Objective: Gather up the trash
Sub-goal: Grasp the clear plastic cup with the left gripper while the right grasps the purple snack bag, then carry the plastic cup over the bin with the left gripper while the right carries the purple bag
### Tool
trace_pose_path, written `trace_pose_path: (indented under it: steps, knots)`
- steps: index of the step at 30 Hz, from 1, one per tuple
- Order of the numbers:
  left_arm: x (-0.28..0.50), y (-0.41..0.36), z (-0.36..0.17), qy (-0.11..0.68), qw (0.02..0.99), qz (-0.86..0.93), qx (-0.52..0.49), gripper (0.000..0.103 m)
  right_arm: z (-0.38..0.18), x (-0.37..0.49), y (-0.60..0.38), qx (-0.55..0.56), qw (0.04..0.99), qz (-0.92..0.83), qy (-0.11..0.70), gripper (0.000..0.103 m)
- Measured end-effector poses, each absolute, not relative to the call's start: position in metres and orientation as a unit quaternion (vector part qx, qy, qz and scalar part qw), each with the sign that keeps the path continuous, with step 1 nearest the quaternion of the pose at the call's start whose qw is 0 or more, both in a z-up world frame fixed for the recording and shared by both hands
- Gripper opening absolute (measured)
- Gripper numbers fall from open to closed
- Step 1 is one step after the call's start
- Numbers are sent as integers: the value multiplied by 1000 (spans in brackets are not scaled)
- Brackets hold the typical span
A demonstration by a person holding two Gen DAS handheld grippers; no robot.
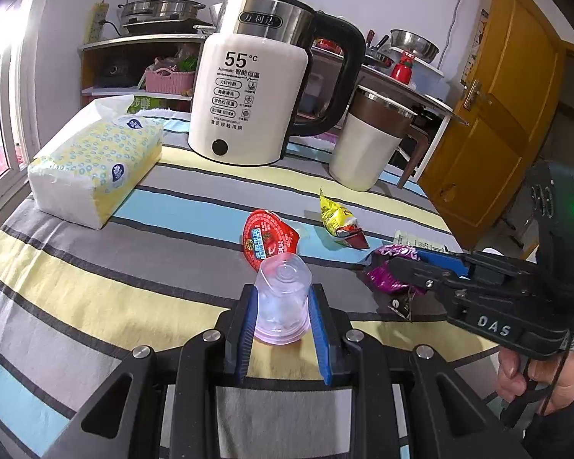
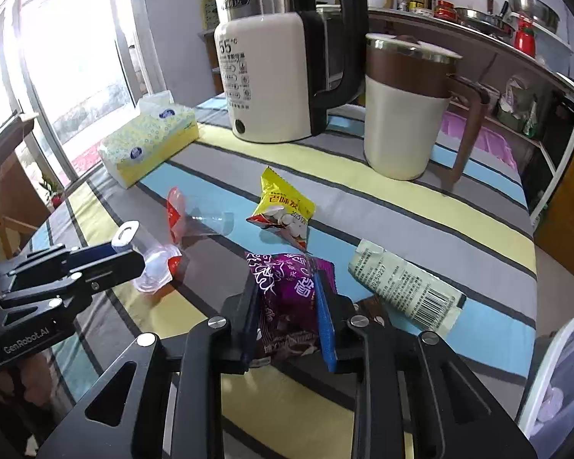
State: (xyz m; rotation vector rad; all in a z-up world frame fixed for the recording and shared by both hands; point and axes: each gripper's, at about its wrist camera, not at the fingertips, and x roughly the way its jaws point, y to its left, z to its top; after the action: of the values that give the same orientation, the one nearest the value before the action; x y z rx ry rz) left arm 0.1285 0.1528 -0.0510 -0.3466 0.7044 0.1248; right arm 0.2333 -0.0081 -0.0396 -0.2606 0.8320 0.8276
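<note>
At bottom centre, the left gripper (image 1: 281, 302) is pinching a clear cup (image 1: 283, 298), while the right gripper (image 2: 287, 302) is pinching a purple wrapper (image 2: 287, 290), both probably being cleared off the striped surface (image 1: 95, 267).

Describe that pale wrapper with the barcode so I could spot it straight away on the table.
Start at the brown-and-cream jug on the striped tablecloth and come toward the near right edge. There lies a crumpled pale-green wrapper, just right of the purple wrapper held in the right gripper. It alone shows a black barcode and small print; its neighbours are purple and yellow.
</note>
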Motion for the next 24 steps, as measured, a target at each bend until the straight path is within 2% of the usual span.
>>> trace_pose_path:
  steps: [12,24]
  knots:
    - [109,132,-32,329,931,44,-152,28,-15,198,-54,-70,846,377,372,27]
    - [96,74,-12,325,938,-8,-121,28,-1,165,-114,-41,866,341,364,27]
